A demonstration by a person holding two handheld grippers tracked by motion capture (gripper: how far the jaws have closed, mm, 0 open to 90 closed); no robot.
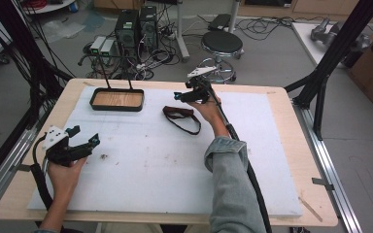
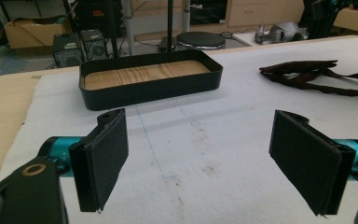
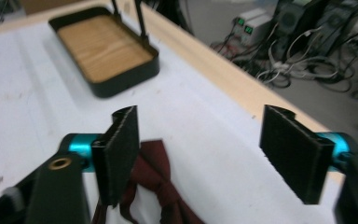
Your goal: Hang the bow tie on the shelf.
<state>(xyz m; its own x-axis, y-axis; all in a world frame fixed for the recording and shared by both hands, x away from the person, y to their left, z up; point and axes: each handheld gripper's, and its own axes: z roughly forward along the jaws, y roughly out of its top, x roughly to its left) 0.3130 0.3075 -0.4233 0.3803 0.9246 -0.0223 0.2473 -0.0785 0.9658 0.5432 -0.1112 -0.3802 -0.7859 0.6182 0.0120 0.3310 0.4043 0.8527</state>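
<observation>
While right tool (image 3: 198, 156) gapes; maroon fabric bow tie (image 1: 179, 113) limp; tray (image 1: 117, 106) wood-floored

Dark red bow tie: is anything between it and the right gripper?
Nothing visible. The right gripper, jaws apart with nothing clamped, hangs just above the dark red bow tie on the white mat.

A dark maroon bow tie (image 1: 178, 112) with a thin strap lies flat on the white pad covering the desk, right of the black wooden-bottomed tray. Its bow end points toward the tray, and the strap loops out toward the near side.
</observation>
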